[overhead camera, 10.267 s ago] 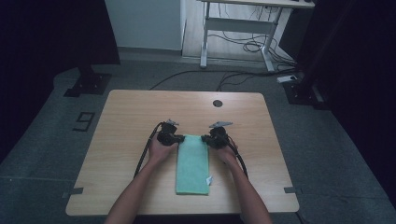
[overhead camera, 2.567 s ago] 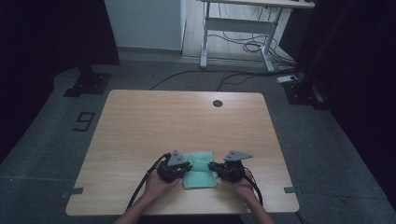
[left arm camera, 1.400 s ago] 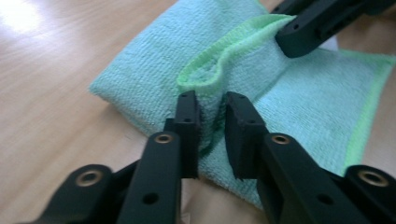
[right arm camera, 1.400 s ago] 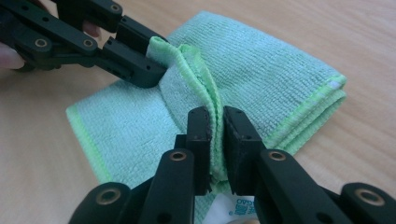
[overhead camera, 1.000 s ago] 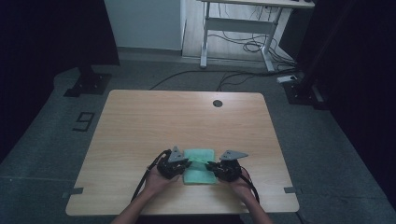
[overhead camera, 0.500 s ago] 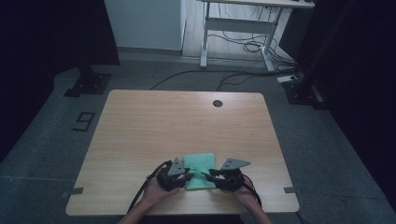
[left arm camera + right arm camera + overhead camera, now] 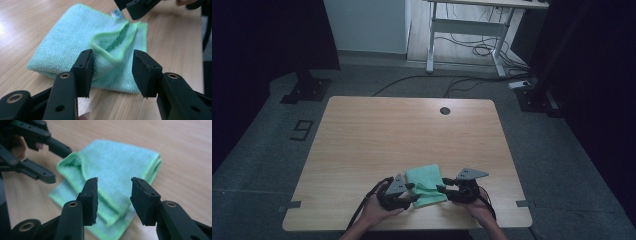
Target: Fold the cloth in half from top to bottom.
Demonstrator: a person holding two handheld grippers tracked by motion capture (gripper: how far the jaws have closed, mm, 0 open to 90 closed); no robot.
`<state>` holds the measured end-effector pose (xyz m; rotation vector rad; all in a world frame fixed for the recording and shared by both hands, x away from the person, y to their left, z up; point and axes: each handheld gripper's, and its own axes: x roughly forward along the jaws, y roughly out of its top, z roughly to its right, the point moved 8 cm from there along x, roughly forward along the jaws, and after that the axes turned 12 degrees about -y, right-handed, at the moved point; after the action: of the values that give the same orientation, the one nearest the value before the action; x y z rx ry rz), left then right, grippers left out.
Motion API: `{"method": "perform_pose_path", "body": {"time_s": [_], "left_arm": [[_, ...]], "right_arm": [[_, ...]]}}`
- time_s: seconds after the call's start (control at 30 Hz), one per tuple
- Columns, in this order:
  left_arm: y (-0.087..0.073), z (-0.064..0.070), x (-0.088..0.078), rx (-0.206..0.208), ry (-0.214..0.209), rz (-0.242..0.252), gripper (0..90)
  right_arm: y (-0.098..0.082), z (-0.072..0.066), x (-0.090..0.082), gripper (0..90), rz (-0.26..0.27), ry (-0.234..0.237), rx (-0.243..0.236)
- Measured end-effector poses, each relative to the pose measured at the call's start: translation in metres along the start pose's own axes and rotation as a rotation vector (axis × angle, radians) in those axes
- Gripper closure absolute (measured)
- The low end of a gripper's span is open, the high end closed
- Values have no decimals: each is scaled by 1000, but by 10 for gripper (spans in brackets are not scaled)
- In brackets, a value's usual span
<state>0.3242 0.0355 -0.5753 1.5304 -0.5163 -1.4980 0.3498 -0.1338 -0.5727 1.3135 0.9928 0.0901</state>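
Observation:
A light green microfibre cloth (image 7: 424, 179) lies folded near the table's front edge, its top layer rumpled into a raised fold (image 7: 110, 47). My left gripper (image 7: 412, 193) sits at the cloth's left side. Its jaws (image 7: 112, 66) have just been opening and stand apart, with the raised fold between them but not pinched. My right gripper (image 7: 441, 189) sits at the cloth's right side. Its jaws (image 7: 113, 188) have also just been opening, and they hang open over the cloth's (image 7: 120, 160) near edge without gripping it. The left gripper's fingers (image 7: 41, 173) show across the cloth.
The wooden table (image 7: 377, 135) stretches away beyond the cloth, with a round cable hole (image 7: 445, 110) near its far edge. A white desk frame (image 7: 472, 30) and cables stand on the floor behind. Forearms come in over the front edge.
The cloth, long and flat ten seconds ago, is now folded shorter near the front edge. Over the last second both grippers let go of it and drew slightly apart and back.

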Motion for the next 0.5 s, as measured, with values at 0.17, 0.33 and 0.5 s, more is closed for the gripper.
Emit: {"method": "perform_pose_path", "body": {"time_s": [0.17, 0.33, 0.5], "left_arm": [[12, -6, -11, -32, 6, 56, 505], [14, -24, -12, -95, 49, 64, 496], [7, -45, -3, -178, 77, 27, 497]], "right_arm": [[13, 4, 13, 556, -2, -4, -1], [12, 1, 33, 552, -55, -8, -47], [4, -5, 34, 552, -78, 0, -73]]}}
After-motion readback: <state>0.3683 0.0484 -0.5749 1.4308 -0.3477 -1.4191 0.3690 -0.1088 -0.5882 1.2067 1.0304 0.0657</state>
